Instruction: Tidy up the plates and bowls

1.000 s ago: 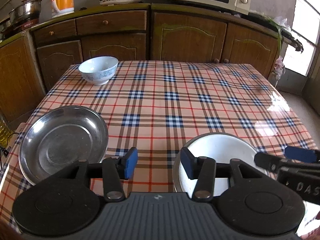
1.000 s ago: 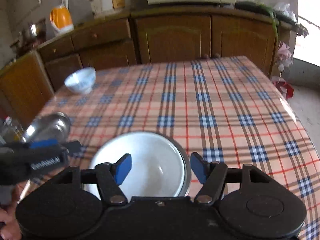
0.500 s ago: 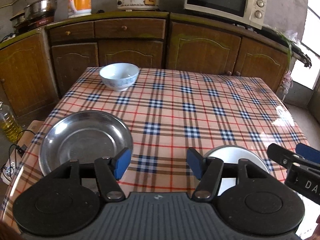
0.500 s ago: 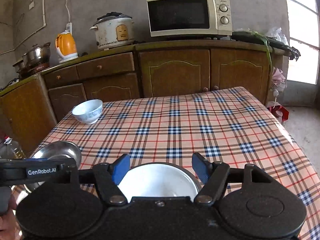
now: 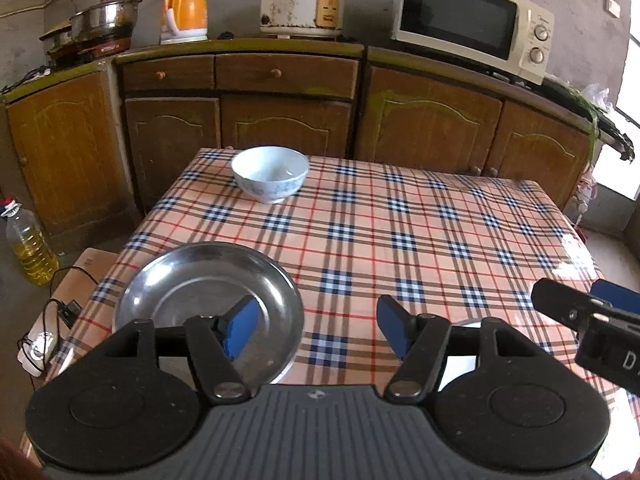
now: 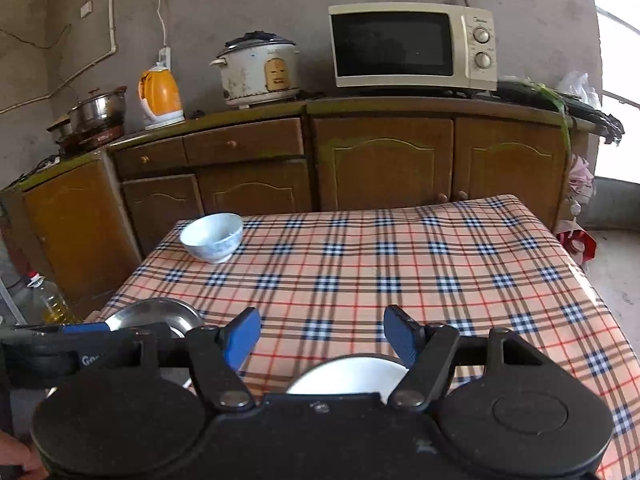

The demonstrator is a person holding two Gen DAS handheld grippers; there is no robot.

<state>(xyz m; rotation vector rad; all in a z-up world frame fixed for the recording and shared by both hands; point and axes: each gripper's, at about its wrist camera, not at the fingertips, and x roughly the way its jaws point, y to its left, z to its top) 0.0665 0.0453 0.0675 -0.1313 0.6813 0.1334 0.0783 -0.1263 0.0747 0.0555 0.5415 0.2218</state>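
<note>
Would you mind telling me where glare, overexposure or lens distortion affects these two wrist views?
Left wrist view: window light blows out at the right edge, with glare on the tablecloth near it; the cabinet line bows from fisheye. Right wrist view: the window is overexposed, the white bowl looks bright but readable, and the image is slightly soft overall.

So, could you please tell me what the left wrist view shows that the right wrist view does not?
Only the left wrist view shows the whole steel plate and the white power strip on the floor. Only the right wrist view shows the white dish clearly, below the open right gripper, and the red item on the floor. Both show the blue-patterned bowl, the microwave and the checked tablecloth.
</note>
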